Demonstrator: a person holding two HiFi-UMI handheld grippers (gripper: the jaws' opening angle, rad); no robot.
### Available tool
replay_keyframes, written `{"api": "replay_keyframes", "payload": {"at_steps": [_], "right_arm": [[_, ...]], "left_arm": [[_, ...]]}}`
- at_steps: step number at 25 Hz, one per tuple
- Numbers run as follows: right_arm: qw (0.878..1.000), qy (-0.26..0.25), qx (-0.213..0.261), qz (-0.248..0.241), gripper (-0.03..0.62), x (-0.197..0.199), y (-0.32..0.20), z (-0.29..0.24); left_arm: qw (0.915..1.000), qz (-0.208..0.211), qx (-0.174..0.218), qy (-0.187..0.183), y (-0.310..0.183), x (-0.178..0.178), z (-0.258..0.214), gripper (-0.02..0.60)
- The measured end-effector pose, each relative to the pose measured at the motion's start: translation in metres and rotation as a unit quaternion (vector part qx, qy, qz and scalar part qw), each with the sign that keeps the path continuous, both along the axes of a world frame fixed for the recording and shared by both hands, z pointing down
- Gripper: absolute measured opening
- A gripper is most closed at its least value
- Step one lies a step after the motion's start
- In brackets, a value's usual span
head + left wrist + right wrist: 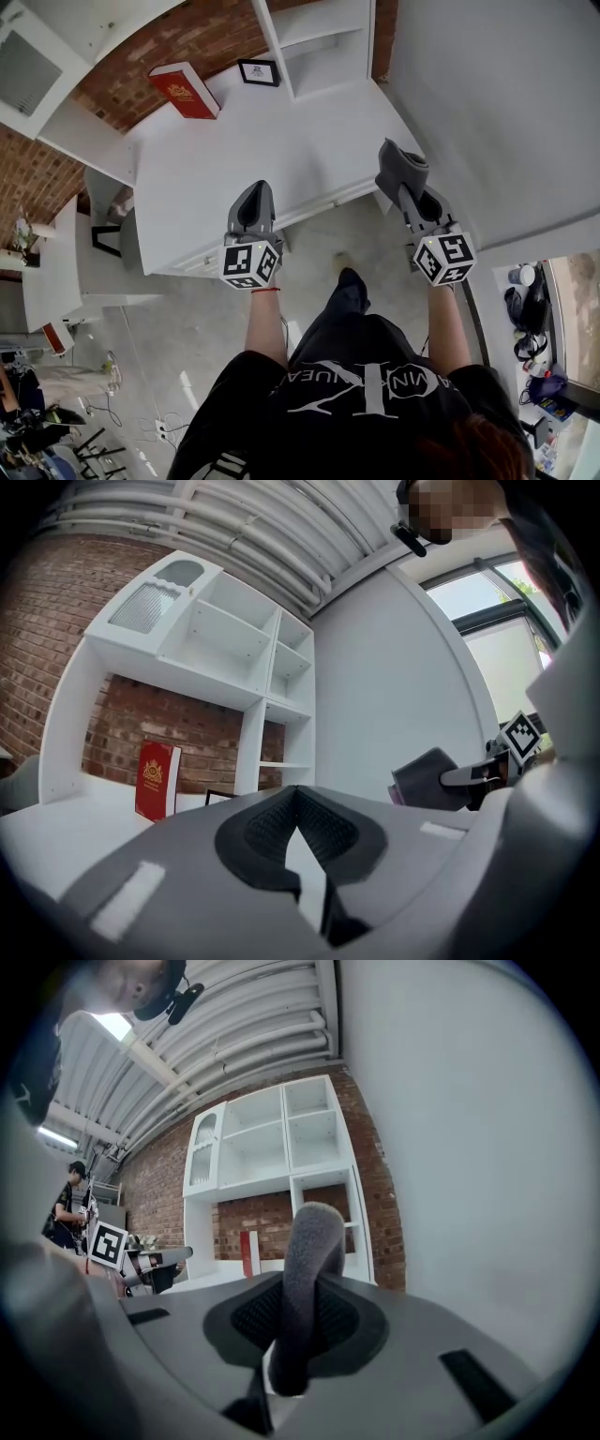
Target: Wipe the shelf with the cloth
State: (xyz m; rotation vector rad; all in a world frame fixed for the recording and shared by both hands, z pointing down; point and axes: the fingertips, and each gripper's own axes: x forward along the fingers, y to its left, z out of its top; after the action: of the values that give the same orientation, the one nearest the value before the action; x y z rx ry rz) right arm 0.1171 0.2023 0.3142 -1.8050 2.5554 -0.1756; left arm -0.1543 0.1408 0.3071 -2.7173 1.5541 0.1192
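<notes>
A grey cloth [401,167] stands folded out of my right gripper [411,192], which is shut on it over the right front corner of the white shelf surface [234,159]. In the right gripper view the cloth [309,1260] sticks up between the pads. My left gripper [254,190] hovers over the front edge of the surface, shut and empty; its pads [323,829] meet at the tip. The white shelf unit [323,52] rises at the back. From the left gripper view the cloth [427,780] shows at the right.
A red book [184,90] and a small black picture frame [259,72] stand on the surface against the brick wall. A white wall [506,103] closes the right side. Bags [530,314] lie on the floor at right. A person [67,1208] stands far left.
</notes>
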Motion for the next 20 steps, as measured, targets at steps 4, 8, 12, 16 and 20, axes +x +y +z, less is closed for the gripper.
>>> {"api": "replay_keyframes", "payload": {"at_steps": [4,8,12,16,20], "right_arm": [[1.0,0.016,-0.013,-0.013,0.059,0.01,-0.044,0.003],[0.999,0.02,-0.025,-0.026,0.058,0.019,-0.088,0.004],[0.998,0.024,-0.039,-0.038,0.059,0.023,-0.123,0.008],[0.997,0.03,-0.05,-0.057,0.06,0.017,-0.155,0.012],[0.995,0.035,-0.057,-0.073,0.059,0.012,-0.189,0.02]], "left_arm": [[0.9999,-0.008,0.004,0.004,-0.044,0.017,-0.002,0.011],[1.0,-0.006,-0.001,0.004,-0.085,0.035,-0.001,0.011],[0.9998,-0.004,-0.017,0.003,-0.116,0.048,0.005,0.011],[0.9994,-0.013,-0.031,0.003,-0.141,0.046,0.011,0.011],[0.9991,-0.024,-0.035,0.0,-0.169,0.043,0.017,0.011]]}}
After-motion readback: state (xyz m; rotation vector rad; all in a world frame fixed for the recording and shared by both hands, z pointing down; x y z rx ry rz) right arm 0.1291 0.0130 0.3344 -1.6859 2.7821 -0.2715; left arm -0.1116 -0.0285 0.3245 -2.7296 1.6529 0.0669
